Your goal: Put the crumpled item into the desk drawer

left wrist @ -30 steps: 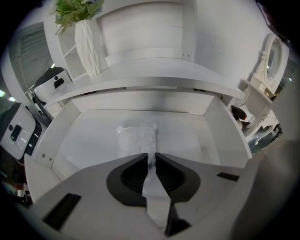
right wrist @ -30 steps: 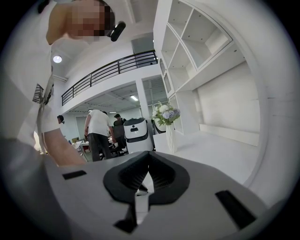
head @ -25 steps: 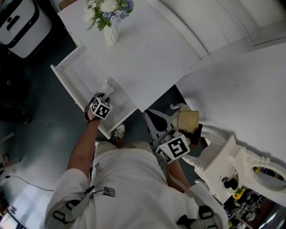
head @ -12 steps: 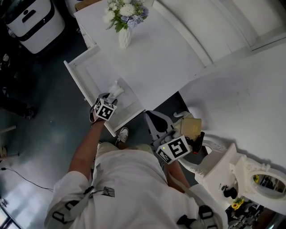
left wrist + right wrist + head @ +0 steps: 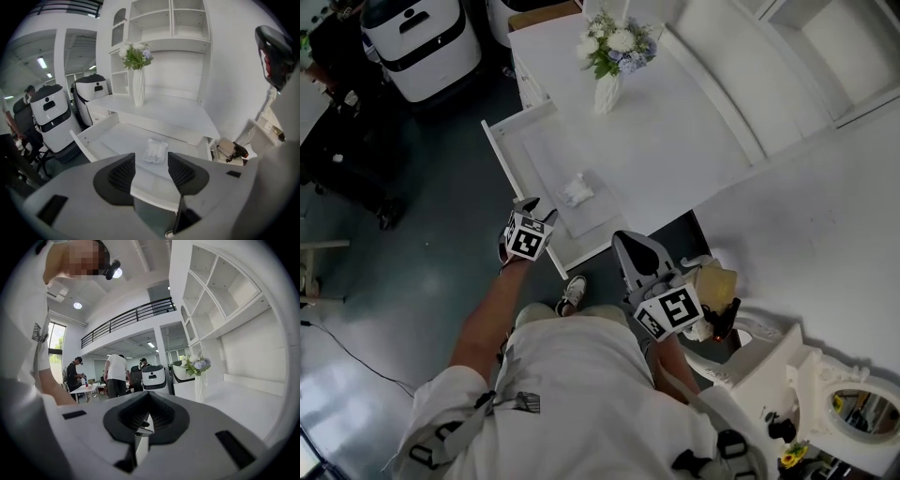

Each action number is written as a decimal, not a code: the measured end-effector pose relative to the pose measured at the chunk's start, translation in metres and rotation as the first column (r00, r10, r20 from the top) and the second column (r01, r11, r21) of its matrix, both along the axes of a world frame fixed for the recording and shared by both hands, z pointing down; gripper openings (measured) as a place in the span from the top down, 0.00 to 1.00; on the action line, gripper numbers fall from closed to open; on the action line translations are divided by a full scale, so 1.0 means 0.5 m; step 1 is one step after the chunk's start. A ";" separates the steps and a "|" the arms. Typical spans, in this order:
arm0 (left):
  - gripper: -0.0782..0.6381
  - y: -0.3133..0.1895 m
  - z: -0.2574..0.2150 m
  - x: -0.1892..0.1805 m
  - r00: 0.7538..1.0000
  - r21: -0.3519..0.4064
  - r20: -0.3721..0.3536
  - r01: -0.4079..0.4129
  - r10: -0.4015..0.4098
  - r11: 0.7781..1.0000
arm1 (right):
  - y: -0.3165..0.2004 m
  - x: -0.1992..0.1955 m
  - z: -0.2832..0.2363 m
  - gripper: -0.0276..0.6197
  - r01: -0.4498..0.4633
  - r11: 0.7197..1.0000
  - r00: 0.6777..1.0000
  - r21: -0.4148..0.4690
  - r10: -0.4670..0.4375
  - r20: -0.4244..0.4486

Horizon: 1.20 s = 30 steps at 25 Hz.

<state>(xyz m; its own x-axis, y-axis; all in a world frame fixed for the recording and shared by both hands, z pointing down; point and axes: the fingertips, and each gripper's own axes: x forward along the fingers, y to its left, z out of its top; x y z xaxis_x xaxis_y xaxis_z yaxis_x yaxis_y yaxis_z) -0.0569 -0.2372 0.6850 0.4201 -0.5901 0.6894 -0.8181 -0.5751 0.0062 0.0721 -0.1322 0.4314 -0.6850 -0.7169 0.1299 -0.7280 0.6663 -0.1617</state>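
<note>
The crumpled white item (image 5: 577, 190) lies loose on the floor of the open desk drawer (image 5: 517, 167). My left gripper (image 5: 533, 210) hangs above the drawer's front edge, a little short of the item. Its jaws have just been opening and stand wide apart, with nothing between them. Past them, in the left gripper view, the crumpled item (image 5: 155, 151) rests in the drawer (image 5: 101, 140), framed by the two dark pads (image 5: 123, 173) of the left gripper (image 5: 151, 168). My right gripper (image 5: 635, 255) is held near my body beside the desk, pointing level. The right gripper (image 5: 144, 416) is shut with nothing in it.
A white vase of flowers (image 5: 609, 82) stands on the desk top (image 5: 675, 131) behind the drawer. White machines (image 5: 422, 42) stand on the dark floor at the upper left. Ornate white furniture (image 5: 787, 361) crowds the lower right. People (image 5: 115, 376) stand far off.
My left gripper has let go of the crumpled item, opened, and risen back toward the drawer's front. The item now lies free in the drawer. My right gripper has shifted slightly.
</note>
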 end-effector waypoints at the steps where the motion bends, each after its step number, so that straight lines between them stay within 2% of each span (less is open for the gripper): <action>1: 0.60 0.006 -0.013 -0.017 1.000 0.013 -0.010 0.014 -0.014 1.000 | 0.007 -0.014 -0.004 0.94 0.006 1.000 1.000 0.000 -0.006 0.005; 6: 0.60 0.057 -0.073 -0.070 0.995 0.042 -0.075 0.063 -0.060 0.997 | 0.049 -0.069 -0.015 0.94 0.037 0.999 0.999 0.009 -0.037 0.000; 10: 0.61 0.087 -0.125 -0.114 0.990 0.102 -0.109 0.105 -0.094 0.989 | 0.072 -0.088 -0.020 0.94 0.027 0.999 1.000 0.018 -0.027 0.001; 14: 0.74 0.111 -0.165 -0.159 0.983 0.151 -0.137 0.145 -0.124 0.978 | 0.092 -0.097 -0.029 0.94 0.019 0.999 1.000 0.031 -0.018 -0.011; 19: 0.84 0.143 -0.211 -0.203 0.966 0.187 -0.203 0.199 -0.160 0.962 | 0.118 -0.105 -0.036 0.94 0.009 0.999 1.000 0.042 -0.008 -0.028; 26: 0.86 0.173 -0.293 -0.241 0.953 0.272 -0.252 0.235 -0.166 0.933 | 0.137 -0.123 -0.039 0.94 0.013 0.998 0.999 0.056 -0.011 -0.039; 30: 0.86 0.188 -0.349 -0.263 0.955 0.336 -0.255 0.234 -0.151 0.912 | 0.136 -0.130 -0.047 0.94 0.010 0.998 0.999 0.069 -0.007 -0.044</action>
<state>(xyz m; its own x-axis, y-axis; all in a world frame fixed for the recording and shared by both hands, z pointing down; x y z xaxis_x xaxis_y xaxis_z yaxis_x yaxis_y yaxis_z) -0.1882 -0.1433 0.5105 0.3882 -0.8645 0.3193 -0.9149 -0.4031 0.0211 0.0073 -0.0644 0.4080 -0.6856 -0.7196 0.1104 -0.7279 0.6807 -0.0827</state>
